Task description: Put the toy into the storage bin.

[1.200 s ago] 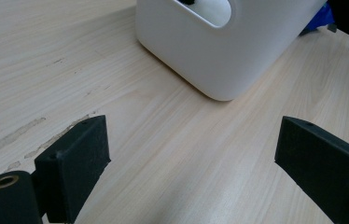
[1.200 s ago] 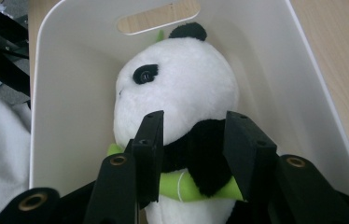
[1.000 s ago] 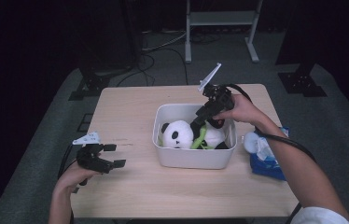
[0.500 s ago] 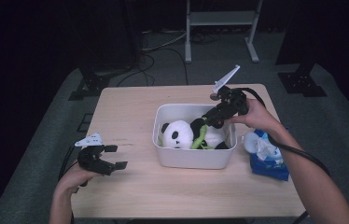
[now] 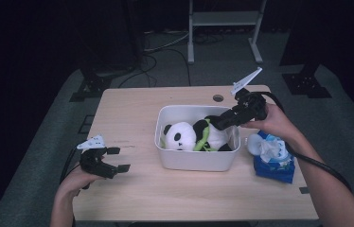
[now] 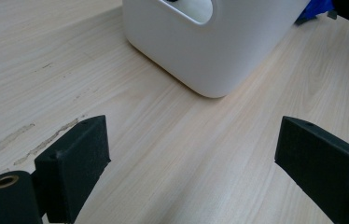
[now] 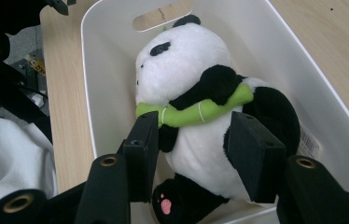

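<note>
Panda plush [image 5: 191,136] is lying inside white bin [image 5: 197,161] near table centre, green bamboo stick [image 7: 196,109] across its chest. R gripper [image 5: 216,123] is being backed off, jaws just widening, nothing pinched. L gripper [image 5: 116,159] is resting spread by left edge. Toy judged soft, light, squashy; torso is prob. best grab spot.

A dim lab or studio — bare wooden table [image 5: 132,118], floor cables [image 5: 158,47], metal stands [image 5: 222,19].
</note>
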Tool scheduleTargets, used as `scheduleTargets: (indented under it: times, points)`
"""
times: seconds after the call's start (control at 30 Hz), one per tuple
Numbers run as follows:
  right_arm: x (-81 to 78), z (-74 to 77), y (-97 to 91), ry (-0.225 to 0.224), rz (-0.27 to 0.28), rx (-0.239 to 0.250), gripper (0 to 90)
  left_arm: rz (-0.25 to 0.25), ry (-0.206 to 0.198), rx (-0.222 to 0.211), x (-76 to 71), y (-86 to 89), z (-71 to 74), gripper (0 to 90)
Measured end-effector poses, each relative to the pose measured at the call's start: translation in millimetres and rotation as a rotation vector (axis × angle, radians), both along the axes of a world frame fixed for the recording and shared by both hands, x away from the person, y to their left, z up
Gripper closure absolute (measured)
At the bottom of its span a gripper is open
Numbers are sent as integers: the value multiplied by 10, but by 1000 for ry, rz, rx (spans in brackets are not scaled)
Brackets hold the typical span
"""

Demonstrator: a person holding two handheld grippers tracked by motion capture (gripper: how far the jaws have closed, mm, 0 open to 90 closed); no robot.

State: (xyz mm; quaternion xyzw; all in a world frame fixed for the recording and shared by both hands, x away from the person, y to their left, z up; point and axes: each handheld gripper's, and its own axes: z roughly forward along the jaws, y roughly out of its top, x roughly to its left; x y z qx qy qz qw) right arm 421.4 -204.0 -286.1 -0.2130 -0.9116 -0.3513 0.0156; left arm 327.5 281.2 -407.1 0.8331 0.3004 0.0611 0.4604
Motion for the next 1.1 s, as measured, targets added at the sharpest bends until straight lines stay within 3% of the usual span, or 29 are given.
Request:
scheduleTargets:
  times: [0.4, 1.1]
  points:
    - [-109, 47, -211, -11, -44, 26, 506, 6, -2, -2, -3, 21, 5, 87]
    - [-239, -56, -558, -9, -109, 64, 489, 9, 1, -6, 0, 32, -5, 87]
